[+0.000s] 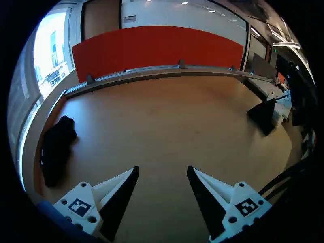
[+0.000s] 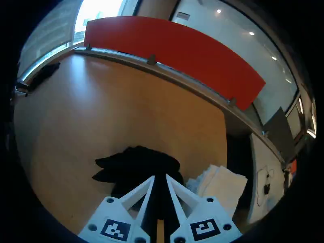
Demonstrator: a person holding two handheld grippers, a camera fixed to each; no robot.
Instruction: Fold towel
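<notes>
Black towel (image 2: 137,164) lay crumpled on the table (image 2: 101,113), near edge pinched in your right gripper (image 2: 160,177). Your left gripper (image 1: 162,170) hung spread, well apart. Grasping stage; next required a second corner.

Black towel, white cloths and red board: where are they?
black towel (image 2: 133,164): right gripper view, its crumpled middle.
white cloths (image 2: 222,182): right gripper view, top of pile.
red board (image 2: 174,48): right gripper view, its flat front.

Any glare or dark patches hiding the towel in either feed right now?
Left gripper view: window blown out, dark cloth a detailless shape. Right gripper view: dark towel at the right hand-held gripper shows no folds; window sheen on the table.
</notes>
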